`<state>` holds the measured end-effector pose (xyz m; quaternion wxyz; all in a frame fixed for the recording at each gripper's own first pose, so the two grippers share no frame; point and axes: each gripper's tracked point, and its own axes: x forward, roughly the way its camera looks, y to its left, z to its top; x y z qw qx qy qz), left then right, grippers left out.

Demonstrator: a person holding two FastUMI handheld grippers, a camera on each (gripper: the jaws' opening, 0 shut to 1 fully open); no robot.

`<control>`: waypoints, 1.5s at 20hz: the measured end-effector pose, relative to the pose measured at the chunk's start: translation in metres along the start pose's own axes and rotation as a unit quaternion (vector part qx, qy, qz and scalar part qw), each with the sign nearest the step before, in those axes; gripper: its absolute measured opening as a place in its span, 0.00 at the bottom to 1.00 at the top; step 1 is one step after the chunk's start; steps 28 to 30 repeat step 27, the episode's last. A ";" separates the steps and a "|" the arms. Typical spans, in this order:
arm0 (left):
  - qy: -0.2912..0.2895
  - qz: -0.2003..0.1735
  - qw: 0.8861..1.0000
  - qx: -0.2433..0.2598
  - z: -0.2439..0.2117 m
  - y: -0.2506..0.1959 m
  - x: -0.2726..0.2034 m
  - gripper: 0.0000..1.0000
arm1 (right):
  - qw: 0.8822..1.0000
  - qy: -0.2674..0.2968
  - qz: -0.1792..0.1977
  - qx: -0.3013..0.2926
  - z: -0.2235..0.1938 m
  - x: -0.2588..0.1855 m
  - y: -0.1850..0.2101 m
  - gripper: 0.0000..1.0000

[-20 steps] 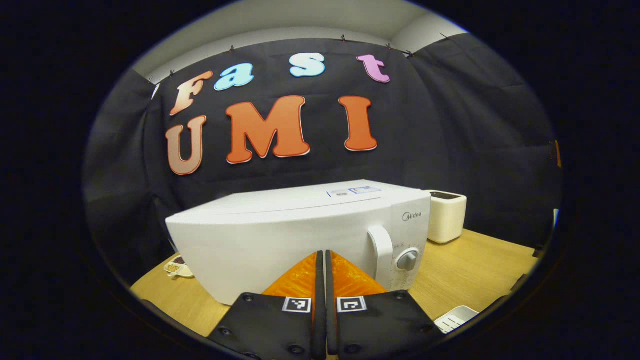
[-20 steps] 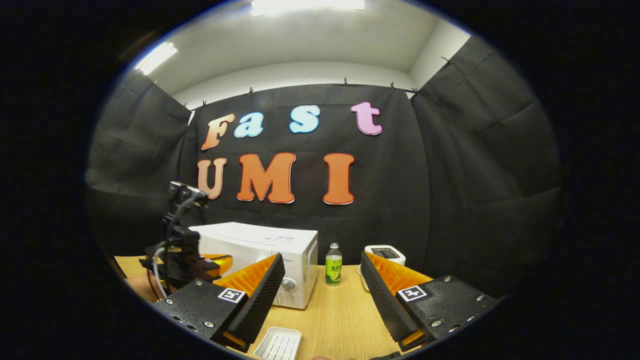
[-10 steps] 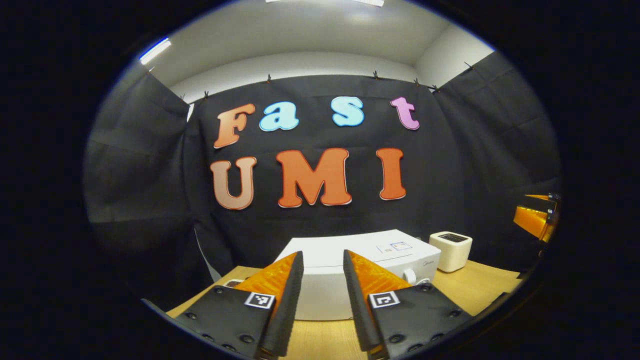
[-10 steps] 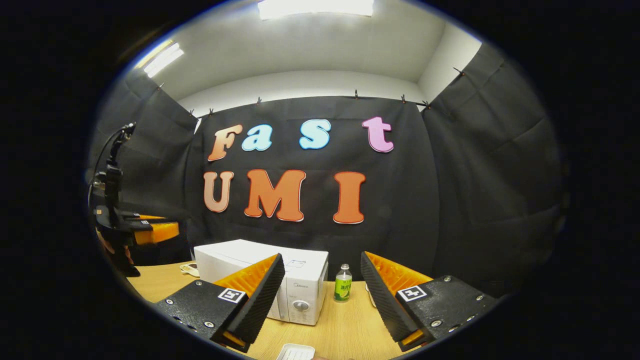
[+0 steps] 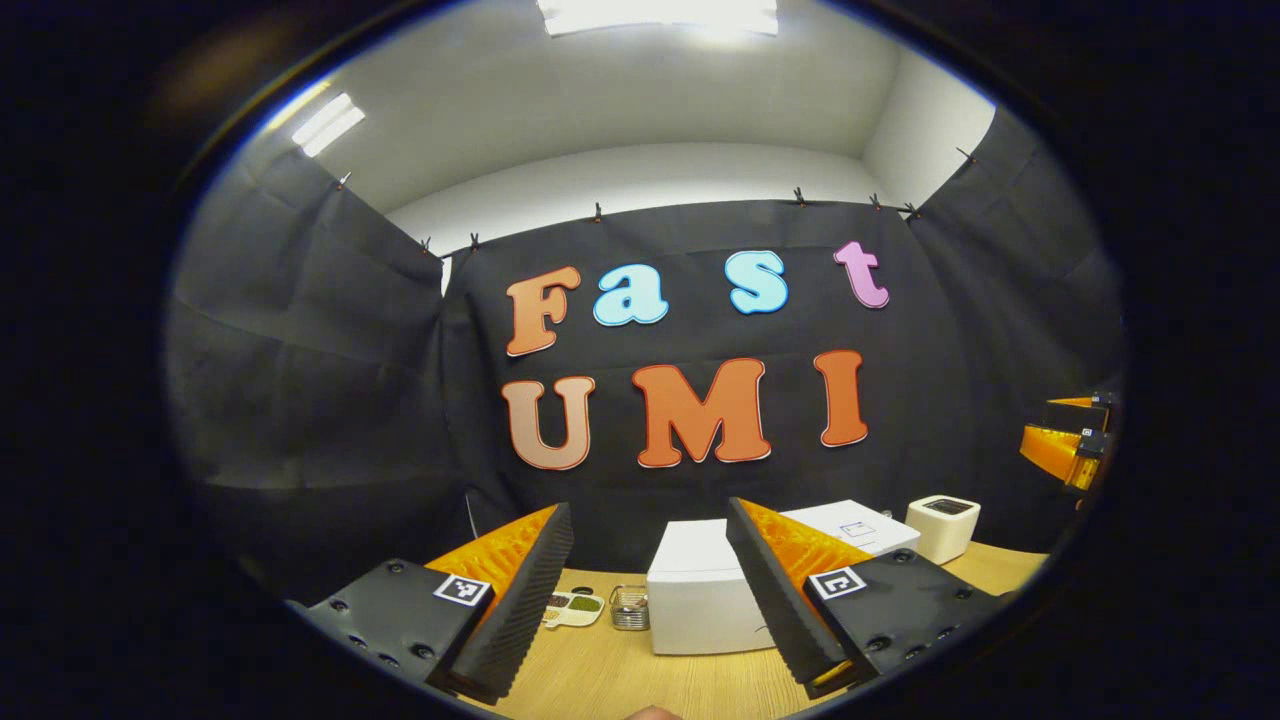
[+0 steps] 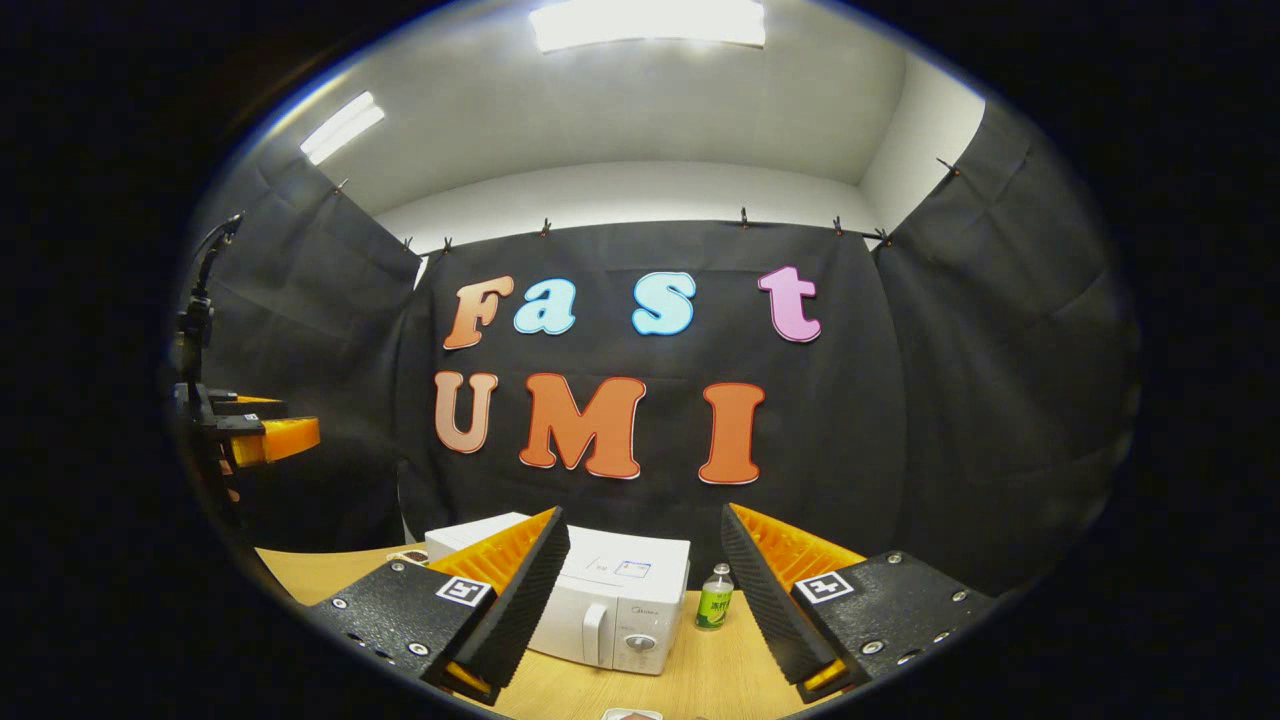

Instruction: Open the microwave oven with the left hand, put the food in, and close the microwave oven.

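The closed microwave [image 6: 610, 610] faces the wide-open right gripper [image 6: 645, 600]; the left gripper [image 5: 650, 590] gapes too.

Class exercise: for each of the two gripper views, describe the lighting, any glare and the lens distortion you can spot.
Left gripper view: a ceiling light blows out to white glare; the microwave is sharp and evenly lit. Straight wall edges bow outward, typical fisheye. Right gripper view: two ceiling lights glare, the microwave casts little shadow on the table, and the open right claw looks oversized.
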<state>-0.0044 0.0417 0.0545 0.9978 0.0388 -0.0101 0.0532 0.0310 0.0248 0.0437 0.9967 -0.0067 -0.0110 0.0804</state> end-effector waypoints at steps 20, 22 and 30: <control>-0.005 0.013 1.000 -0.003 0.024 0.040 0.004 0.99 | 1.000 -0.022 -0.001 -0.007 0.027 0.000 0.016 0.95; -0.005 0.005 1.000 -0.008 0.022 0.037 0.005 0.93 | 1.000 -0.023 -0.003 -0.012 0.026 -0.001 0.015 0.95; -0.009 -0.002 1.000 -0.014 0.018 0.035 0.005 0.93 | 1.000 -0.026 0.004 -0.004 0.031 -0.001 0.020 0.95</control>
